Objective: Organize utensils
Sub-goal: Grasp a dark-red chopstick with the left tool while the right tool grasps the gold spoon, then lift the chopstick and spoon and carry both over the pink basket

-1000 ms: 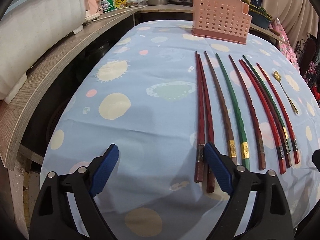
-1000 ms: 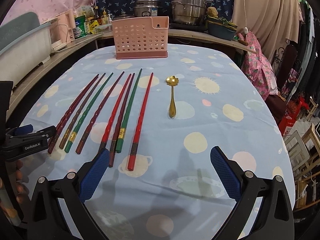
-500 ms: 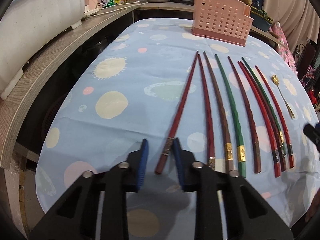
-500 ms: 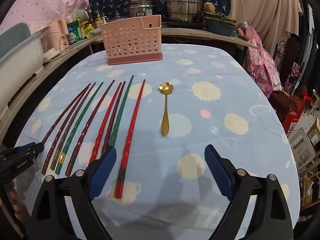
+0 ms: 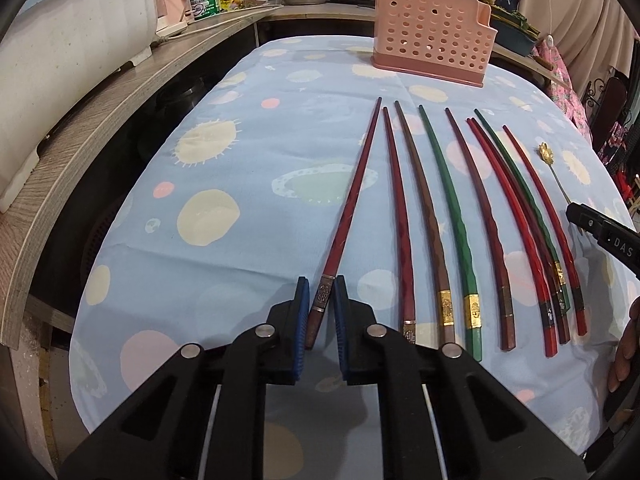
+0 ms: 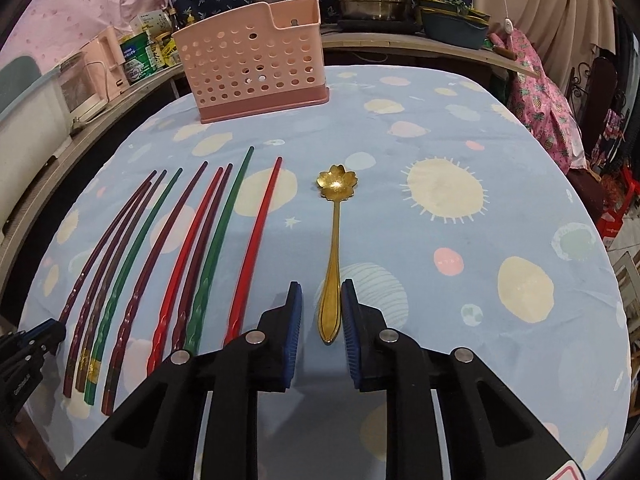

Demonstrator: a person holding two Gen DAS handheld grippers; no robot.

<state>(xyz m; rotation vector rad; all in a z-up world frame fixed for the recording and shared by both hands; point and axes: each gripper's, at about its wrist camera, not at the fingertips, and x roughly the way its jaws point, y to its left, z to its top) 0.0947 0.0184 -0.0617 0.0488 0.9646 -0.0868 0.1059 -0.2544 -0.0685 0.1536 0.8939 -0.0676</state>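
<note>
Only the right wrist view shows the right claw (image 6: 322,320) closing round the gold spoon (image 6: 332,264).

Chopsticks in a row, spoon beside them, holder at the far edge of the counter (image 6: 440,128)

The chopsticks (image 5: 452,216) lie side by side on the counter, their thick ends toward the near edge and their tips toward the far edge, where the utensil holder (image 6: 256,64) stands upright, well apart from them. The spoon (image 6: 334,248) lies just beside the row on its right, bowl toward the far edge. The left tongs (image 5: 321,312) sit at the near edge around the thick end of the leftmost chopstick (image 5: 352,196), which slants away from its neighbours there. The right tongs (image 6: 322,320) sit at the near edge, with the spoon's handle between them
</note>
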